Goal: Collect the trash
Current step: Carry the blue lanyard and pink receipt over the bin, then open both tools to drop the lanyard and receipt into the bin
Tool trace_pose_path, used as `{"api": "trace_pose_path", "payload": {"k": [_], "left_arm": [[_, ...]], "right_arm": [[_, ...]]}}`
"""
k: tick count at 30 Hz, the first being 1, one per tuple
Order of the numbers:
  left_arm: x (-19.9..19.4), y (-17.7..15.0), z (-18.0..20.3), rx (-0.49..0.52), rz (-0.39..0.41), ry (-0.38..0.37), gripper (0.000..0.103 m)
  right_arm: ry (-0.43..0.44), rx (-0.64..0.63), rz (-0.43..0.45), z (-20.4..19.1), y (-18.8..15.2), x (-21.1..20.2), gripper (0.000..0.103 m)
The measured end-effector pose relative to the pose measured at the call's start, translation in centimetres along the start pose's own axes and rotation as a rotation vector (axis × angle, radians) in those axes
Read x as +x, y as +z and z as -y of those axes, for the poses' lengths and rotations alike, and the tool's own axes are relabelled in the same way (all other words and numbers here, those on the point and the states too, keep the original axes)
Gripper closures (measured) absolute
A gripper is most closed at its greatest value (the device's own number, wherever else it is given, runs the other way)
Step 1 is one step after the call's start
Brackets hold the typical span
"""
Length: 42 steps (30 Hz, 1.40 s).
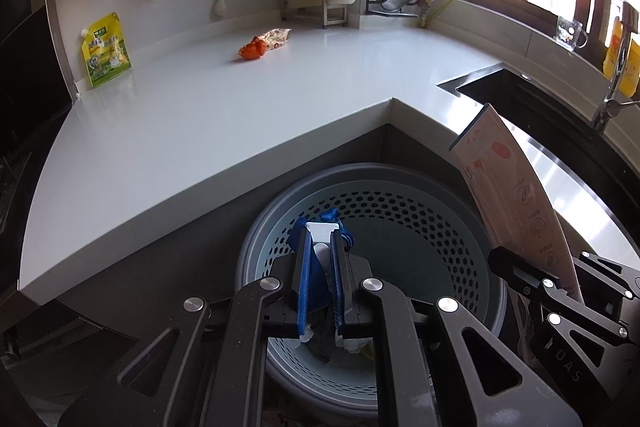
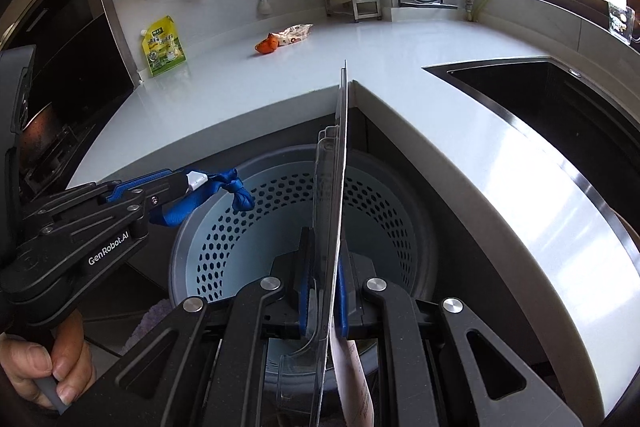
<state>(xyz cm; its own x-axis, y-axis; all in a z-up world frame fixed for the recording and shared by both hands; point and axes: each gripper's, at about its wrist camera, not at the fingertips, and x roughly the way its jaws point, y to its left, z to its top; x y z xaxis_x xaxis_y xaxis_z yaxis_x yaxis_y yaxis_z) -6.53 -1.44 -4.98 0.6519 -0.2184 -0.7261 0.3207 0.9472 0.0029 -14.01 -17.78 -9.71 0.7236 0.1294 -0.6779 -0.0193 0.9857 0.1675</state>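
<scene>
My left gripper is shut on a blue fabric strap with a white tag, held over the open top of a grey perforated trash bin. In the right wrist view the strap's knot hangs past the left gripper above the bin. My right gripper is shut on a flat blister pack, seen edge-on over the bin. From the left wrist view the pack's pink printed card stands up out of the right gripper.
The bin stands on the floor in the inner corner of a white L-shaped counter. An orange and white wrapper and a green-yellow pouch lie at the back. A dark sink is on the right. A hand holds the left gripper.
</scene>
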Motion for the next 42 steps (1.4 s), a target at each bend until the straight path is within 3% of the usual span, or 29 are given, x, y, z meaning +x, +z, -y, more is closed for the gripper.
{"api": "trace_pose_path", "payload": {"k": [16,27,28,29,30,32,37,40,42], "left_arm": [[3.3,-0.3,-0.6,-0.039,-0.076,0.016,0.093],[4.4,-0.5,-1.2,-0.064,-0.116,0.025,0.092],[4.4,-0.5,-1.3,-0.070,-0.118,0.025,0.090],[4.4,-0.5,-1.4,-0.078,-0.120,0.021,0.090],[4.4,-0.5,-1.6,-0.085,-0.122,0.018,0.090],[4.3,-0.5,-1.7,-0.082,-0.120,0.030,0.084],[4.2,-0.6,-2.1,-0.096,-0.117,0.044,0.061],[3.6,-0.6,-2.1,-0.096,-0.085,0.068,0.033],[3.1,-0.6,-2.1,-0.091,-0.062,0.080,0.030]], "right_arm": [[0.000,-0.005,-0.101,-0.1,-0.1,4.1,0.092],[-0.028,0.003,-0.116,-0.2,-0.1,5.1,0.091],[-0.031,0.003,-0.115,-0.1,-0.1,5.1,0.090],[-0.035,0.004,-0.110,0.0,0.0,5.0,0.082],[-0.042,0.006,-0.100,0.1,0.0,4.8,0.061],[-0.065,0.020,-0.056,0.4,0.0,4.1,0.040],[-0.082,0.024,-0.035,1.1,0.2,3.5,0.040],[-0.081,0.042,-0.037,1.5,0.1,3.4,0.040],[-0.082,0.041,-0.031,1.6,0.0,3.3,0.035]]}}
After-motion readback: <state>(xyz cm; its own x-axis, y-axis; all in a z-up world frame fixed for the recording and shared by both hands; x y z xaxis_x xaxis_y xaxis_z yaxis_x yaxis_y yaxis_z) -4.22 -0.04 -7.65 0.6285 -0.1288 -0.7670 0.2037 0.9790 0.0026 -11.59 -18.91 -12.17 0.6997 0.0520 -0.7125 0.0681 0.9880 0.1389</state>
